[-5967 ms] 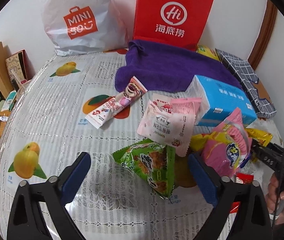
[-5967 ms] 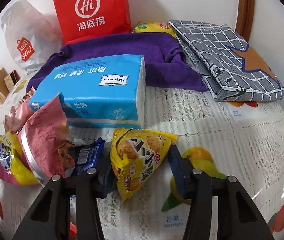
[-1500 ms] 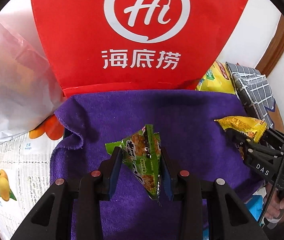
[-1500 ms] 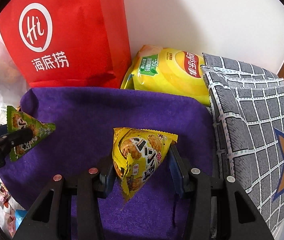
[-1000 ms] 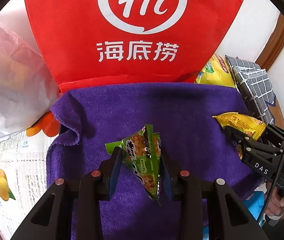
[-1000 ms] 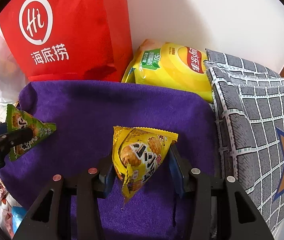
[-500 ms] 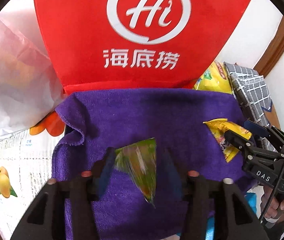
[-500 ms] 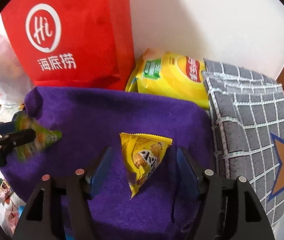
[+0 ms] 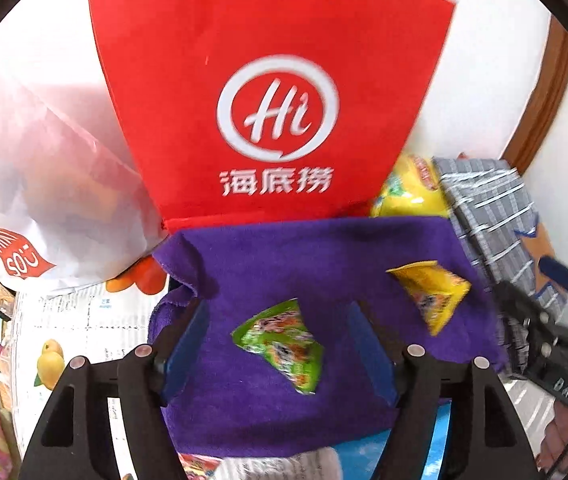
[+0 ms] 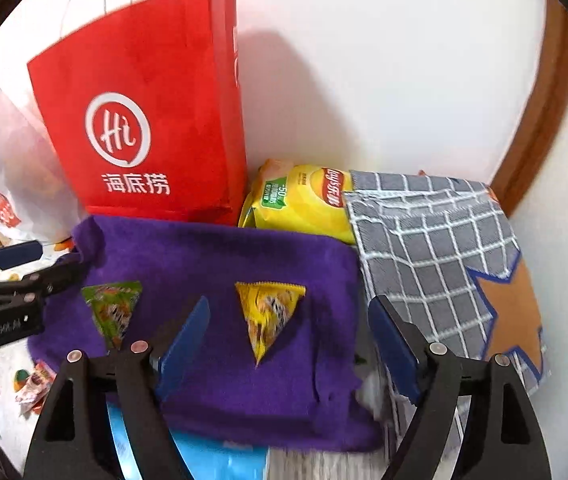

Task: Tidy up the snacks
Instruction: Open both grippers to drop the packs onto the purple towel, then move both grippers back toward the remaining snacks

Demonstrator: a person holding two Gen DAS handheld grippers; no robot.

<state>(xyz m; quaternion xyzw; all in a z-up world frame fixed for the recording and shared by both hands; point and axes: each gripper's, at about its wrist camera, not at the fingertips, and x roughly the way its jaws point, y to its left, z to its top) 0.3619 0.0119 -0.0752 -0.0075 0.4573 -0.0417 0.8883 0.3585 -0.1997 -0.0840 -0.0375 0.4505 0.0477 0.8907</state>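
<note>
**Both grippers tilted down over the towel, jaws opening**

My left gripper [image 9: 279, 356] angles down, jaws opening, green snack [image 9: 284, 342] lying free between them on the purple towel [image 9: 284, 256]. My right gripper [image 10: 290, 340] likewise, over the yellow snack [image 10: 269, 316].

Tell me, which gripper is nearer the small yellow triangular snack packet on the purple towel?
Right. The right gripper opens just above the yellow packet; the left gripper opens over the green packet beside it.
</note>
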